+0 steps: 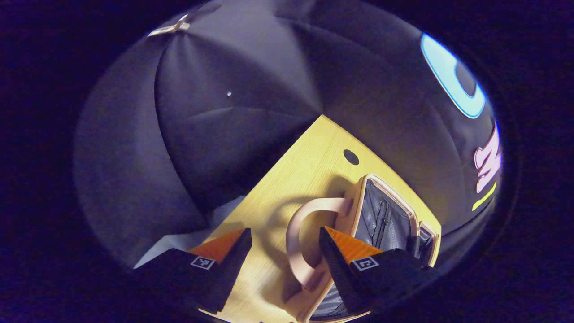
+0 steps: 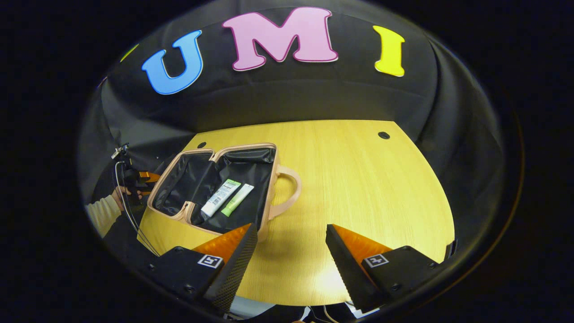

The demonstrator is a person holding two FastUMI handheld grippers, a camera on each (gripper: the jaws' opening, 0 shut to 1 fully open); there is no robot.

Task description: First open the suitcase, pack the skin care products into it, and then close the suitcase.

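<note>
Right hand-held gripper hangs released over my yellow wooden table; left hand-held gripper is released too, beside the handle. On the table lies the open beige suitcase, black-lined, holding a white tube and a green tube side by side.

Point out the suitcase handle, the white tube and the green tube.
Curved pink plastic suitcase handle (image 1: 297,233): left gripper view, on its arch.
White squeeze tube with printed label (image 2: 219,198): right gripper view, mid-body, inside the open suitcase.
Light green squeeze tube (image 2: 237,199): right gripper view, mid-body.
</note>
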